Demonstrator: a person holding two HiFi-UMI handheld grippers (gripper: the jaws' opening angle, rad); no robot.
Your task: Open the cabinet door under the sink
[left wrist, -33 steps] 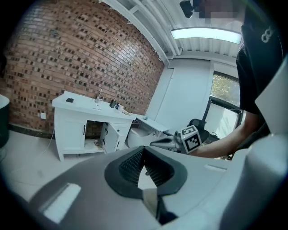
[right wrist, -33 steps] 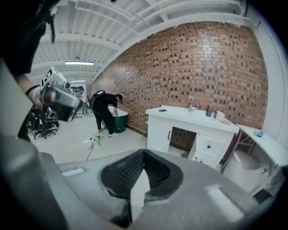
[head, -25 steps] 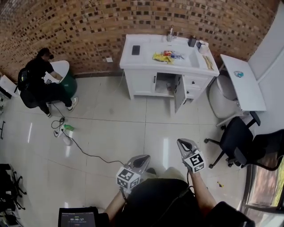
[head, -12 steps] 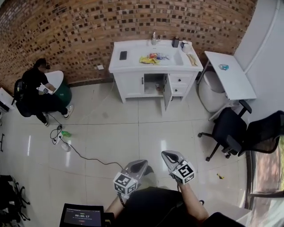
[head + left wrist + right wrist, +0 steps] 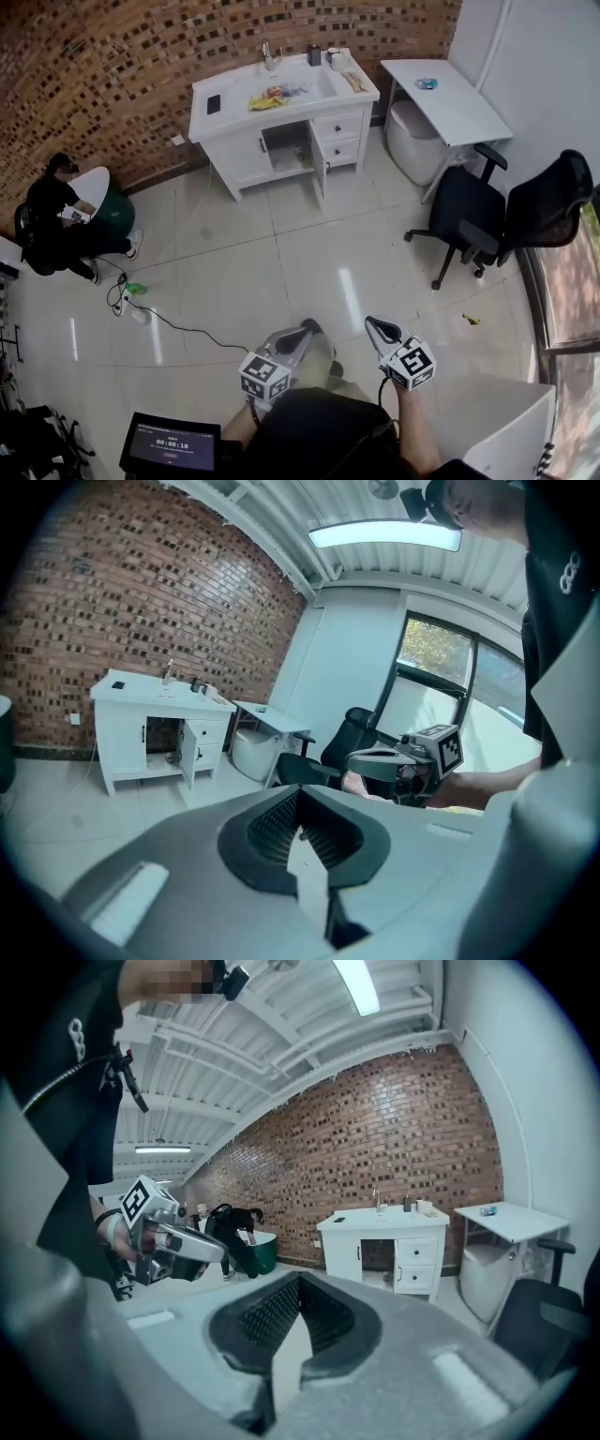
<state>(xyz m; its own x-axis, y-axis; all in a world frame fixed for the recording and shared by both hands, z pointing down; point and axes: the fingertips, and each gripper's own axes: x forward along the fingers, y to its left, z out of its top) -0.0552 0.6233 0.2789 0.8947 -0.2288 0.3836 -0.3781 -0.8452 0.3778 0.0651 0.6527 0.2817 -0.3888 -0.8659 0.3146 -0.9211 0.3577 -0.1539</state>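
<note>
- Well, the cabinet [image 5: 281, 127] sits far off against the brick wall [image 5: 103, 56], under the sink [image 5: 314, 82]. Its middle door [image 5: 318, 167] stands swung out with a dark compartment showing, so the task looks done.
- Left hand-held gripper [image 5: 302, 333] and right hand-held gripper [image 5: 377, 326] hover close to the person's body, well apart from the cabinet. Both have jaws pressed together with nothing between them.
- If the left panel [image 5: 242, 159], which looks closed, is wanted too: walk in first, spread the jaws, pinch squarely at its free edge, then pull along the hinge arc, not straight back.
- The surface [image 5: 234, 89] on top of the cabinet carries a dark phone-like slab [image 5: 214, 104], colourful clutter [image 5: 272, 94] and small bottles [image 5: 323, 56], too small to name.
- Room: glossy tile floor [image 5: 281, 253], white desk [image 5: 445, 98] beside the cabinet, black chairs [image 5: 487, 211], a cable [image 5: 178, 323] on the floor, and a person [image 5: 56, 211] crouched at far left.
</note>
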